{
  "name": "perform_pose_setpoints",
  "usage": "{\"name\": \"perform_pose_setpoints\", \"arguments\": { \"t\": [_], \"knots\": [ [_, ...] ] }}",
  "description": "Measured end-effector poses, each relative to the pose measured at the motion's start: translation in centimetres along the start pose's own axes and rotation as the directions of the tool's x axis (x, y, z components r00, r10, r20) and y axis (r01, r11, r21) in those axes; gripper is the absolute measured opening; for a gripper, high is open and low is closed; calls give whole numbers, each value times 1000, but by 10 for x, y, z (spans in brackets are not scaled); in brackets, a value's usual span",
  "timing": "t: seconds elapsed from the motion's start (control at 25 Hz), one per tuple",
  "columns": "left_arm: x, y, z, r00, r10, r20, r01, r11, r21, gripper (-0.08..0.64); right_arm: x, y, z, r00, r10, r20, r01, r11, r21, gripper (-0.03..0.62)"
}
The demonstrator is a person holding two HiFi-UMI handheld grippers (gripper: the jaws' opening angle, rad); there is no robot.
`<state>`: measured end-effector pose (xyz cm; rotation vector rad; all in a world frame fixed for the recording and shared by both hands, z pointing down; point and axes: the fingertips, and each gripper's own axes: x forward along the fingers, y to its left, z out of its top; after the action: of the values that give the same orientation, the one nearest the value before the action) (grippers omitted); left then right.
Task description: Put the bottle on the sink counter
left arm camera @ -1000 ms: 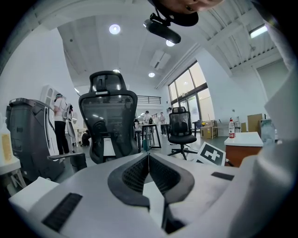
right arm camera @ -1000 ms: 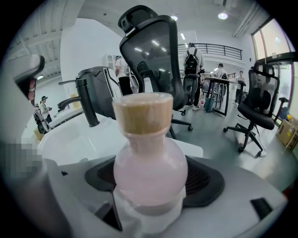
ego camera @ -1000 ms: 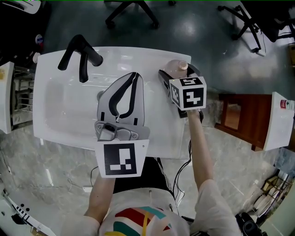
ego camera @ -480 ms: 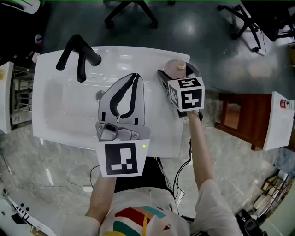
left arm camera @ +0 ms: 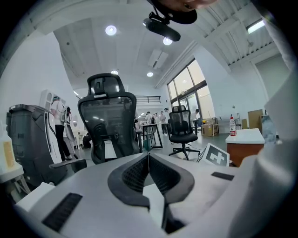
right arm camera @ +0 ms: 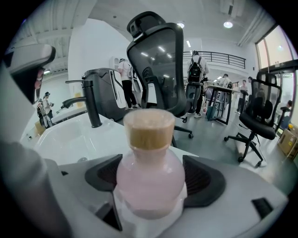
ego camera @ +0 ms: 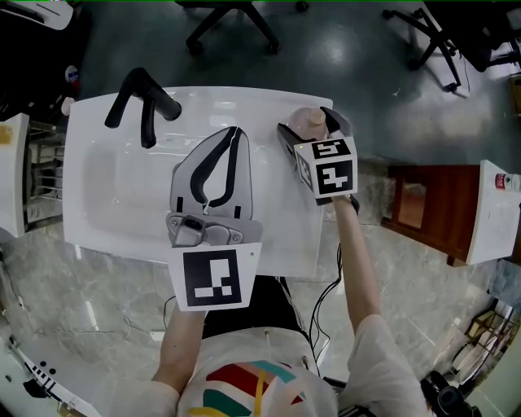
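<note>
A small pale pink bottle (ego camera: 306,124) with a tan cap stands upright at the far right corner of the white sink counter (ego camera: 286,232). My right gripper (ego camera: 308,120) is shut on it, one jaw on each side. In the right gripper view the bottle (right arm camera: 150,186) fills the gap between the two dark pads (right arm camera: 106,175), and the right gripper (right arm camera: 151,177) holds it by the body. My left gripper (ego camera: 235,132) hovers over the basin, shut and empty. In the left gripper view its tips meet, so the left gripper (left arm camera: 148,156) holds nothing.
A black faucet (ego camera: 143,101) rises at the sink's far left, and this faucet (right arm camera: 91,105) also shows in the right gripper view. Office chairs (ego camera: 232,20) stand on the dark floor beyond. A wooden cabinet (ego camera: 411,208) and a white table (ego camera: 495,213) lie to the right.
The right gripper with the bottle has shifted very slightly to the left. The left gripper has stayed over the basin.
</note>
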<state>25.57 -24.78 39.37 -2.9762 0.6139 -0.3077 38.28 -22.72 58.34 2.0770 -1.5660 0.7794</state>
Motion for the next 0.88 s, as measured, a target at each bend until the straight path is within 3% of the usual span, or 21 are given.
{"name": "perform_pose_setpoints", "arguments": {
  "t": [0.16,0.36,0.56,0.72,0.8,0.88],
  "knots": [
    [-3,8,10,999,26,21,-26,1000,-1,17,-9,-1,13,999,-31,15,32,998,-55,391],
    [-17,21,30,997,57,49,-57,998,-8,17,-42,13,36,998,-15,68,18,999,-44,391],
    [-32,42,65,985,121,125,-121,993,-9,17,-87,20,95,981,-37,191,46,998,-39,391],
    [-52,58,91,970,170,173,-169,985,-24,17,-132,38,147,949,-25,314,43,998,-50,385],
    [-64,64,103,962,188,199,-187,982,-24,17,-157,50,170,928,-24,372,52,997,-65,345],
    [-76,69,113,956,198,219,-199,980,-16,17,-181,64,188,903,-23,429,58,996,-68,255]
  ]
}}
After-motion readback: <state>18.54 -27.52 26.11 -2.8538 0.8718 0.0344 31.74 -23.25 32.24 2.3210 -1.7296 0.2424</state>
